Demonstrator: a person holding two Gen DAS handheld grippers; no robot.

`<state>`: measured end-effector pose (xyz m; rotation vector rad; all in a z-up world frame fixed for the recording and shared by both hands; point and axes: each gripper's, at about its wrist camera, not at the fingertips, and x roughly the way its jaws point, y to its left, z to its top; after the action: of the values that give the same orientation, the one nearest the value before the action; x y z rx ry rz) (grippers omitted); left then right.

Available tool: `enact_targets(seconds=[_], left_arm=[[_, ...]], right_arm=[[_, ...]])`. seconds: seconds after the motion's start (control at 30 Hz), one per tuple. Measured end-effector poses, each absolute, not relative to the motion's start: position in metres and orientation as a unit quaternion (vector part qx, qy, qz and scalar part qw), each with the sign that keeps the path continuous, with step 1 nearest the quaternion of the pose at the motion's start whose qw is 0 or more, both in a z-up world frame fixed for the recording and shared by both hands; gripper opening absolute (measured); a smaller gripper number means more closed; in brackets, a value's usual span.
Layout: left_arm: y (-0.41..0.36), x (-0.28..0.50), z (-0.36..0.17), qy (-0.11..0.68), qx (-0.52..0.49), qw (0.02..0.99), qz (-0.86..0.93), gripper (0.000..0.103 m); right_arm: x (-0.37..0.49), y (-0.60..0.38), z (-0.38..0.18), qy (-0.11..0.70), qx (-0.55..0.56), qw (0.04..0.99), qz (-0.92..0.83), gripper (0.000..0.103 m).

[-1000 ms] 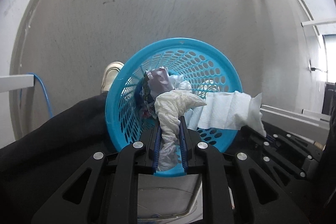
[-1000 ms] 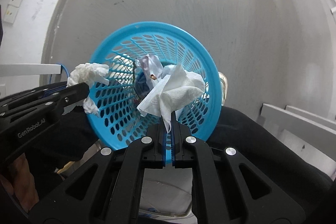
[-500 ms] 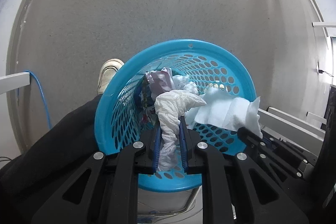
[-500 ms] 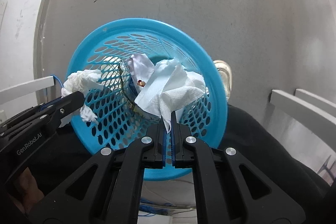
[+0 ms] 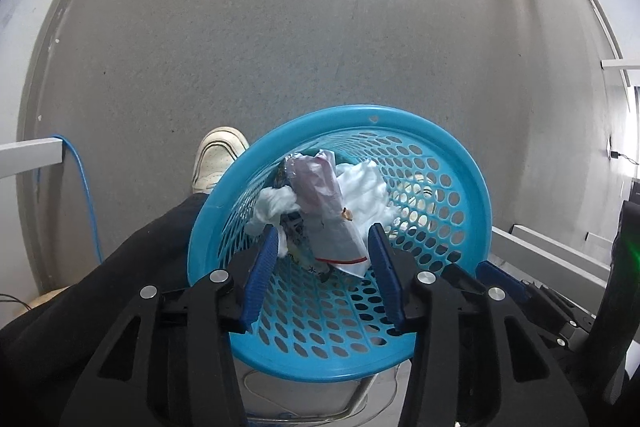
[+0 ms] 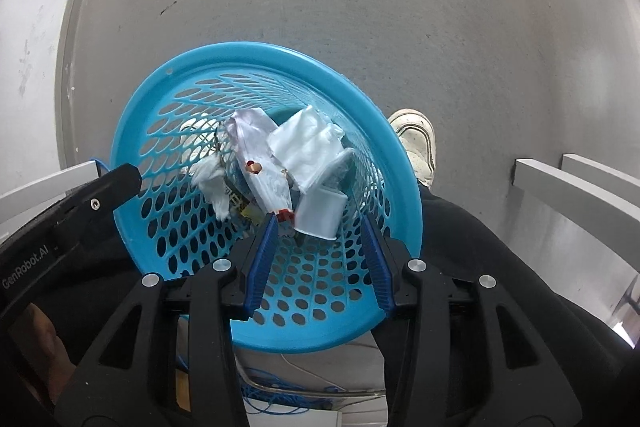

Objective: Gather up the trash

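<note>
Since the earlier frames, both wads of tissue have left my grippers and now lie inside the blue basket. The left gripper is released, its jaws spread wide and holding nothing. The right gripper is likewise released and empty.

The crumpled tissue rests against the basket's left wall; the flat tissue lies on the pile beside a pale wrapper and a white cup.

Hazards, as I judge them:
1. The basket appears tilted toward me, its mouth facing the cameras. Light paper near the mouth can slide out if the basket tips further.
2. Both sets of spread jaws hang over the near rim. A careless withdrawal can catch the perforated wall and drag the basket.
3. My shoe stands just beside the basket; a step can knock it.
</note>
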<state>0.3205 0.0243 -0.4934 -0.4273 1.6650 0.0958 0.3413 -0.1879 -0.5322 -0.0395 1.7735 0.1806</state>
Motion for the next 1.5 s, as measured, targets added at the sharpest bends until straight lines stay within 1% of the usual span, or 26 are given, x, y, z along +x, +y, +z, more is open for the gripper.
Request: enact_targets(seconds=[0.13, 0.4, 0.53, 0.6, 0.7, 0.8, 0.93, 1.0, 1.17, 1.3, 1.37, 1.5], left_arm=[[0.022, 0.321, -0.480, 0.721, -0.180, 0.668, 0.041, 0.046], [0.032, 0.298, -0.445, 0.703, -0.180, 0.686, 0.042, 0.046], [0.029, 0.285, -0.418, 0.687, -0.172, 0.705, 0.024, 0.049], [0.024, 0.276, -0.403, 0.674, -0.157, 0.722, 0.017, 0.050], [0.020, 0.262, -0.386, 0.658, -0.144, 0.739, 0.004, 0.050], [0.018, 0.251, -0.372, 0.646, -0.131, 0.752, -0.002, 0.053], [0.019, 0.234, -0.355, 0.628, -0.112, 0.770, -0.009, 0.056], [0.022, 0.223, -0.344, 0.618, -0.119, 0.777, -0.017, 0.056], [0.020, 0.196, -0.318, 0.594, -0.122, 0.794, -0.043, 0.065], [0.014, 0.175, -0.304, 0.584, -0.111, 0.803, -0.054, 0.066], [0.013, 0.165, -0.294, 0.575, -0.110, 0.809, -0.056, 0.068], [0.013, 0.147, -0.281, 0.566, -0.112, 0.815, -0.062, 0.073]], right_arm=[[0.342, -0.185, -0.521, 0.764, -0.035, 0.639, 0.081, 0.041], [0.326, -0.187, -0.482, 0.739, -0.054, 0.664, 0.096, 0.041], [0.314, -0.189, -0.456, 0.721, -0.053, 0.682, 0.106, 0.042], [0.307, -0.190, -0.442, 0.710, -0.053, 0.693, 0.113, 0.045], [0.295, -0.192, -0.422, 0.694, -0.044, 0.707, 0.127, 0.046], [0.286, -0.194, -0.405, 0.681, -0.050, 0.715, 0.150, 0.050], [0.272, -0.196, -0.384, 0.663, -0.062, 0.729, 0.160, 0.053], [0.265, -0.199, -0.372, 0.650, -0.060, 0.739, 0.167, 0.057], [0.240, -0.203, -0.345, 0.623, -0.068, 0.755, 0.192, 0.063], [0.224, -0.206, -0.327, 0.605, -0.072, 0.767, 0.200, 0.067], [0.217, -0.208, -0.320, 0.599, -0.073, 0.771, 0.203, 0.068], [0.201, -0.213, -0.305, 0.583, -0.080, 0.781, 0.209, 0.072]])
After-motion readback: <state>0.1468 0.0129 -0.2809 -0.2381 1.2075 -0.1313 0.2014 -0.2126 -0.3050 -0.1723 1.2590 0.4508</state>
